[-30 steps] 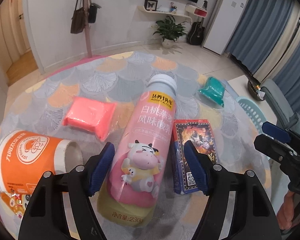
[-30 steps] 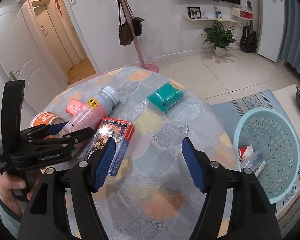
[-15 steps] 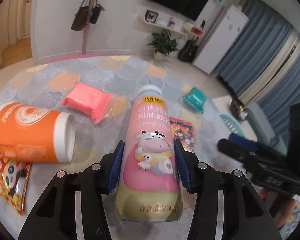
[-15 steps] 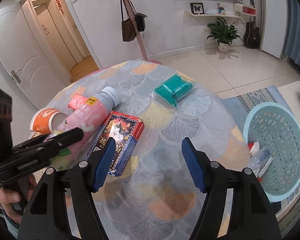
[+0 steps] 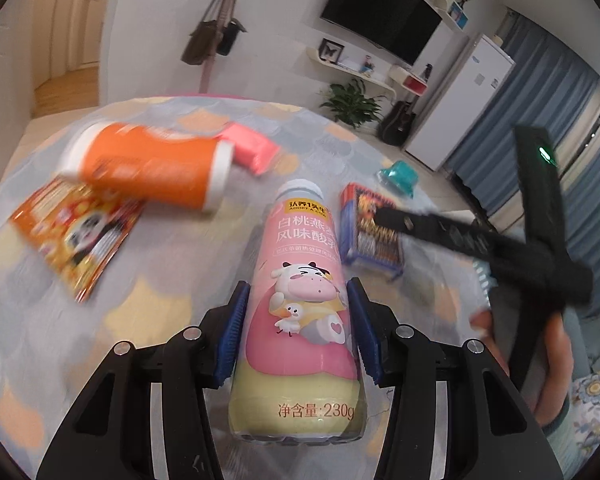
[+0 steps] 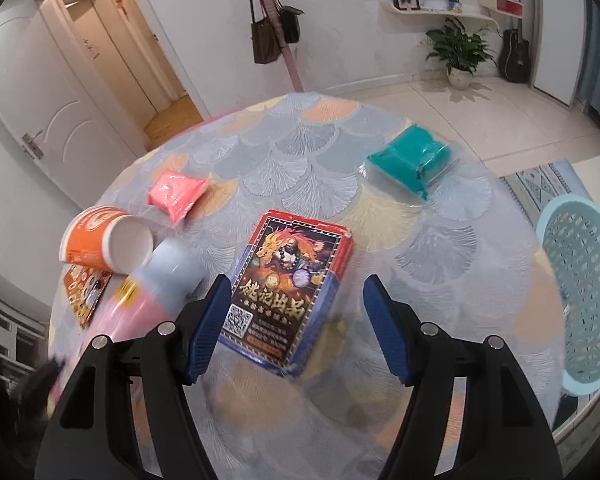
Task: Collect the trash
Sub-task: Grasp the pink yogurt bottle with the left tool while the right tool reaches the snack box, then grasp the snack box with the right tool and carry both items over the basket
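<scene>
My left gripper (image 5: 300,328) is shut on a pink yogurt drink bottle (image 5: 300,300) with a cow picture and holds it above the round table. The bottle also shows at the left of the right wrist view (image 6: 160,284). My right gripper (image 6: 296,320) is open, its blue pads to either side of the near end of a red and blue card box (image 6: 292,292) that lies flat on the table. The box also shows in the left wrist view (image 5: 370,228), with the right gripper over it.
On the table (image 6: 420,248) lie an orange paper cup (image 6: 104,240) on its side, a pink packet (image 6: 176,196), a teal packet (image 6: 412,160) and an orange snack wrapper (image 5: 76,232). A light blue basket (image 6: 580,296) stands on the floor to the right.
My left gripper shut on the bottle and lifted it off the table. My right gripper moved left and forward over the card box, staying open.
</scene>
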{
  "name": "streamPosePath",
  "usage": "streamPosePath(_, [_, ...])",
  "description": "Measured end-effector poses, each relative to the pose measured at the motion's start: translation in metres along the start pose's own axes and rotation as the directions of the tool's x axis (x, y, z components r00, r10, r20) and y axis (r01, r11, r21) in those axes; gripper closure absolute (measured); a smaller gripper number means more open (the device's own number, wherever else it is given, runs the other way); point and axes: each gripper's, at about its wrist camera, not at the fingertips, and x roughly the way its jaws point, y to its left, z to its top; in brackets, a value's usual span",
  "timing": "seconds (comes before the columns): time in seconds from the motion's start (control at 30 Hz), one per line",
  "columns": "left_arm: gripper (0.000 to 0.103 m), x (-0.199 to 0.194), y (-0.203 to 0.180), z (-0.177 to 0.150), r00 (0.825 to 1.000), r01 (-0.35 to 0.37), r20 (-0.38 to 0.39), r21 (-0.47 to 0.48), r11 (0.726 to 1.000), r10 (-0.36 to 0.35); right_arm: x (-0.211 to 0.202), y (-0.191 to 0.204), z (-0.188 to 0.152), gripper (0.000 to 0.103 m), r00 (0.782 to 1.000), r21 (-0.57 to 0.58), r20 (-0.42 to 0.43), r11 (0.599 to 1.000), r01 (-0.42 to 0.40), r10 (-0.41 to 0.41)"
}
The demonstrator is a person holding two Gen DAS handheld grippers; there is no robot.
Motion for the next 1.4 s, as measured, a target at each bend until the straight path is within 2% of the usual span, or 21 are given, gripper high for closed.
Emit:
streamPosePath(0.1, [0.056,-0.010,0.002,-0.018,0.999,-0.041,0.010,0.000,0.999,0.041,0.011,0.006,0.002,0.038,1.000,0.026,-0.022,1.000,-0.006,0.006])
streamPosePath(0.17, [0.056,-0.012,0.006,-0.026,0.999,-0.050,0.002,-0.002,0.999,0.050,0.017,0.011,0.004,0.031,1.000,0.032,-0.029,0.999,0.004,-0.003])
streamPosePath(0.3, [0.055,-0.006,0.003,-0.038,0.997,-0.056,-0.048,0.017,0.998,0.057,0.026,0.026,0.003,0.028,0.996,-0.005,-0.024,0.996,0.089,-0.089])
streamPosePath(0.4, [0.055,-0.003,-0.004,-0.036,0.996,-0.070,-0.057,0.050,0.996,0.073,0.029,0.035,0.001,0.028,0.993,-0.041,-0.025,0.992,0.115,-0.116])
streamPosePath(0.5, [0.040,0.002,-0.010,-0.031,0.994,-0.086,-0.064,0.074,0.994,0.091,0.029,0.037,-0.002,0.031,0.991,-0.060,-0.027,0.990,0.131,-0.133])
streamPosePath(0.53, [0.036,0.004,-0.012,-0.029,0.993,-0.088,-0.066,0.082,0.993,0.094,0.029,0.036,-0.003,0.035,0.990,-0.066,-0.025,0.988,0.139,-0.141])
streamPosePath(0.63, [0.035,0.011,-0.015,-0.026,0.991,-0.104,-0.079,0.098,0.990,0.112,0.025,0.031,-0.005,0.038,0.992,-0.070,-0.028,0.990,0.125,-0.127])
streamPosePath(0.77, [0.041,0.018,-0.021,-0.022,0.985,-0.142,-0.077,0.126,0.982,0.152,0.016,0.018,-0.008,0.041,0.993,-0.059,-0.024,0.992,0.113,-0.115])
streamPosePath(0.87, [0.056,0.022,-0.024,-0.018,0.980,-0.175,-0.072,0.148,0.973,0.188,0.000,0.001,-0.009,0.041,0.997,-0.030,0.002,0.996,0.081,-0.081])
streamPosePath(0.97, [0.057,0.021,-0.023,-0.013,0.989,-0.123,-0.065,0.101,0.987,0.130,-0.019,-0.015,-0.010,0.041,0.997,-0.004,0.039,0.997,0.071,-0.071])
streamPosePath(1.07, [0.057,0.012,-0.030,-0.012,0.999,-0.043,-0.013,0.071,0.997,0.044,-0.037,-0.030,-0.008,0.041,0.994,0.020,0.076,0.997,0.072,-0.073])
streamPosePath(1.27, [0.057,0.013,-0.073,0.011,0.999,0.021,0.027,0.138,0.990,-0.025,-0.086,-0.076,0.000,0.041,0.979,0.094,0.173,0.991,0.091,-0.107])
streamPosePath(1.4, [0.057,0.022,-0.114,0.027,0.996,0.076,0.034,0.197,0.978,-0.085,-0.115,-0.112,0.005,0.041,0.959,0.148,0.232,0.980,0.131,-0.164])
